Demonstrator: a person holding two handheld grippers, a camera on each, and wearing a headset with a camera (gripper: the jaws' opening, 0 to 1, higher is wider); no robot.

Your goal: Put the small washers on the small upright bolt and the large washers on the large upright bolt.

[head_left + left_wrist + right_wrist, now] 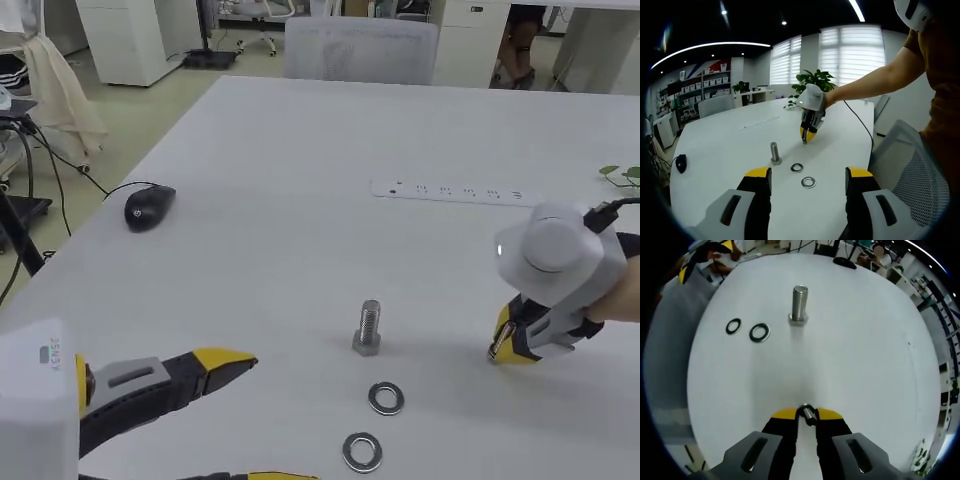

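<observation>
Near the counter's (300, 200) middle stands the big bolt (368, 328), two washers (386, 398) just beside it toward the near edge. The right gripper (807, 416) has its fingers (785, 421) pinched on a small bolt (810, 414); the left gripper (808, 174) gapes empty. Washers look like thin, slick steel, so probably grab the rim.

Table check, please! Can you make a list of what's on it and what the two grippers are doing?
Surface: white table, smooth top.
Job's things: large bolt upright; washer and second washer flat beside it, not on it.
Clutter: mouse; power strip.
Grippers: left gripper open; right gripper shut on small bolt, tip down at the table.
Cables: mouse cable; gripper cable.
Surroundings: chair, plant, cabinets.
</observation>
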